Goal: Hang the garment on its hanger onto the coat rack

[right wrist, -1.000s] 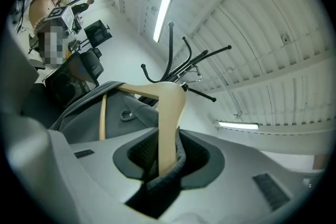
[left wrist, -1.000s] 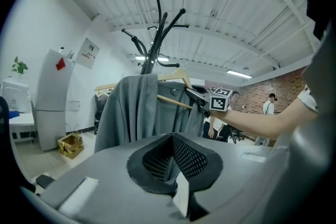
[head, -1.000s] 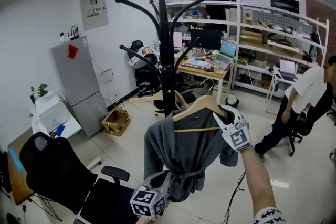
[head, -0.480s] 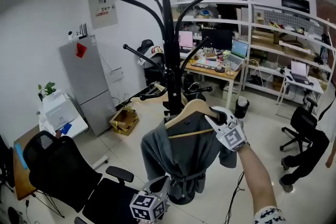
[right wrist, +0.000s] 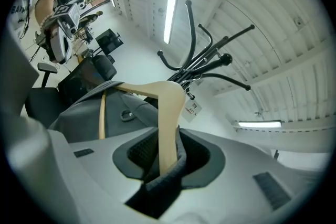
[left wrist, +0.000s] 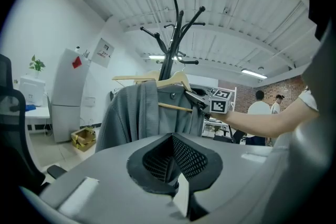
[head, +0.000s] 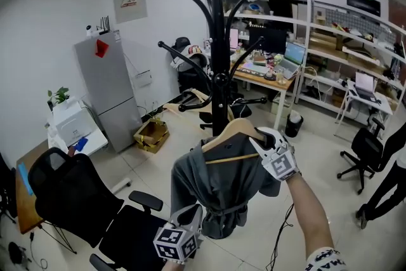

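Observation:
The black coat rack (head: 216, 73) stands in the middle of the head view, its curved arms spreading at the top. Just in front of its pole hangs a wooden hanger (head: 231, 132) carrying a grey garment (head: 216, 184). My right gripper (head: 261, 141) is shut on the hanger's right shoulder. In the right gripper view the pale wood (right wrist: 168, 113) and a fold of grey cloth sit between the pads (right wrist: 165, 165), with the rack's arms (right wrist: 210, 63) beyond. My left gripper (head: 193, 214) is low, near the garment's hem. Its pads (left wrist: 173, 165) meet with no cloth between them, and the garment (left wrist: 142, 113) hangs ahead.
A black office chair (head: 70, 200) stands at lower left. A grey cabinet (head: 111, 92) and a cardboard box (head: 151, 134) are against the left wall. Desks and shelving (head: 317, 41) fill the back right, with another chair (head: 365, 149) and a person's leg (head: 387, 190). A second wooden hanger (head: 185, 103) hangs on the rack.
The right gripper has brought the hanger and garment closer in front of the rack's pole and slightly lower. The person on the right has walked off toward the right edge.

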